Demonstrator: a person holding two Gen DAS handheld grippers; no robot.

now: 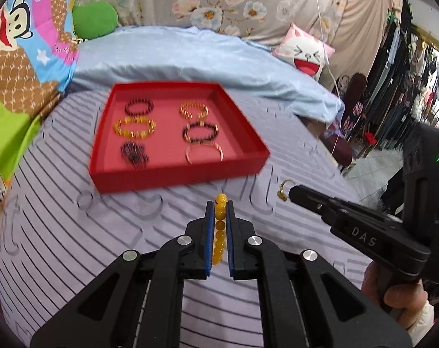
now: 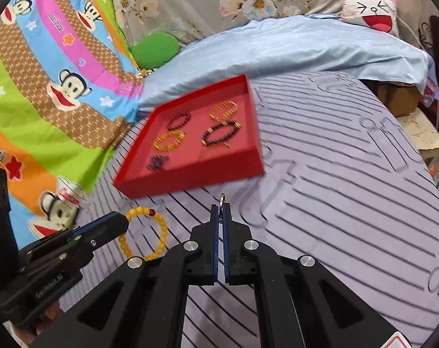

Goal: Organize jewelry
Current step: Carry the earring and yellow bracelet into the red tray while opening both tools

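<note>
The red, shallow, square cardboard tray (image 1: pixel 179 174) lies on the lilac striped bedsheet (image 1: pixel 60 232), at about twelve o'clock from both grippers in each wrist view. It already holds six pieces in two columns, spaced apart so none tangles, though blur hides their details.

The left gripper (image 1: pixel 220 204) has its jaws closed on the yellow amber-like beaded bracelet (image 1: pixel 220 226). The blue pads pinch one side of the loop, so in the right wrist view the rest hangs free as an open ring, off the sheet and ready to be carried.

At about three o'clock from it, the right gripper (image 2: pixel 221 207) is clamped fully together on a small thin metal ring (image 2: pixel 223 198), probably a gold-coloured finger ring or an earring; it is too small to say. Only its tip pokes past the fingertips, a sensible grip for something so slight.

Both pieces are held clear of the bed, just short of the tray's near wall.
</note>
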